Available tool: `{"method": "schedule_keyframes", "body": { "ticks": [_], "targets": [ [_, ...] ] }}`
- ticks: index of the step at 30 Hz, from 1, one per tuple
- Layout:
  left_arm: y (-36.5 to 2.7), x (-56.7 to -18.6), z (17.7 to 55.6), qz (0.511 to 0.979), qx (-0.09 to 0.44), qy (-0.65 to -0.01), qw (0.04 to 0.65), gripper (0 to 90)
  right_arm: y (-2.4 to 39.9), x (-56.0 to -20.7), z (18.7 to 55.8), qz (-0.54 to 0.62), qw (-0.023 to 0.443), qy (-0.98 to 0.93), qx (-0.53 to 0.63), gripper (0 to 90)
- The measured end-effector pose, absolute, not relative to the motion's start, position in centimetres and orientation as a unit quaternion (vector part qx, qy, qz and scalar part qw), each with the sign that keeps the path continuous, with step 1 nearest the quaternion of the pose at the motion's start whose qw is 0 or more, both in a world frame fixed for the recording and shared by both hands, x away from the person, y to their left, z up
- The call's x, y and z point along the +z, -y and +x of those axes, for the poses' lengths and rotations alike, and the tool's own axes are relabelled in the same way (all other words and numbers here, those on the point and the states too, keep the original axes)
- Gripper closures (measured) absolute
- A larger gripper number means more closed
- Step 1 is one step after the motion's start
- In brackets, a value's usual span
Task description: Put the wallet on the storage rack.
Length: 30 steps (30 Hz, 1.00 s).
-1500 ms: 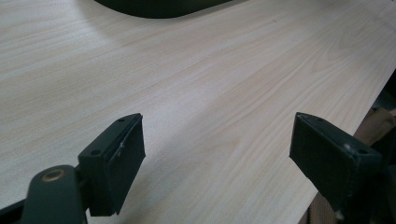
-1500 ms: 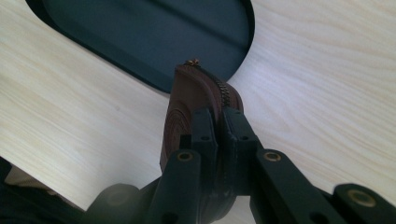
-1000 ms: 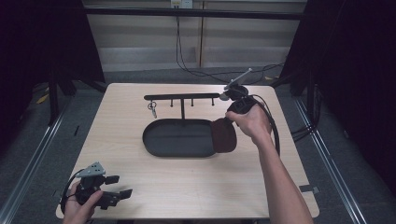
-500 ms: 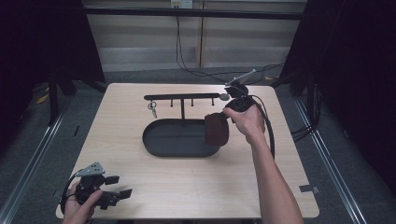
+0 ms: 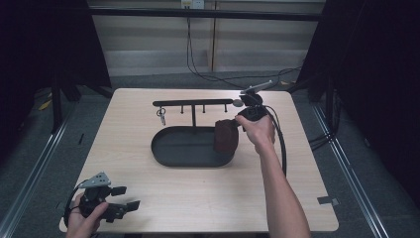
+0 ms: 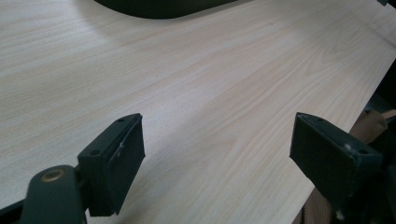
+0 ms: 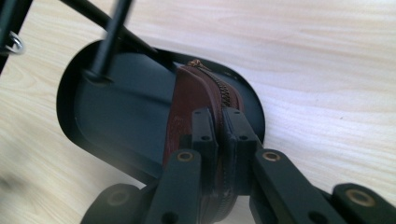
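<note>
A dark red-brown zipped pouch (image 5: 226,137) hangs over the right end of the black oval tray (image 5: 173,148), with my right gripper (image 5: 239,124) shut on it. The right gripper view has the two jaws pressed on the pouch (image 7: 196,100) along its zipper, above the tray (image 7: 116,116). A black rack with pegs (image 5: 193,103) stands behind the tray, and a small key ring (image 5: 161,114) hangs from its left end. My left gripper (image 5: 130,198) rests open at the table's front left corner, its fingers (image 6: 114,161) wide apart over bare wood.
The wooden table (image 5: 208,198) has bare surface in front of the tray and on both sides. A cable (image 5: 282,144) trails from the right gripper along the forearm. Dark curtains and a metal frame surround the table.
My right gripper has carried the pouch leftward, from the tray's right edge to over its right end. The left gripper has stayed put.
</note>
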<state>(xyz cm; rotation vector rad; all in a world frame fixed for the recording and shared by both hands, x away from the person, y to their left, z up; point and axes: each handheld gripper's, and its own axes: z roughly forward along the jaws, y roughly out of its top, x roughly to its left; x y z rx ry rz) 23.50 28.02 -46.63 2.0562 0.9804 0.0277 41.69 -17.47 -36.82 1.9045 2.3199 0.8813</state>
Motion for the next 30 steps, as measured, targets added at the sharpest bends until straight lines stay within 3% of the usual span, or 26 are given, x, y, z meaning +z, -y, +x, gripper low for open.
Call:
{"method": "schedule_keyframes", "body": {
  "ticks": [21,30],
  "targets": [
    [-28.0,-46.7,23.5,0.822,0.013,-0.391,0.414,17.8,16.0,-42.3,42.3,0.619,-0.043,-0.708,0.337,84.1],
    [-28.0,-46.7,23.6,0.821,0.012,-0.392,0.414,17.7,16.3,-44.3,42.6,0.621,-0.020,-0.706,0.341,80.7]
  ]
}}
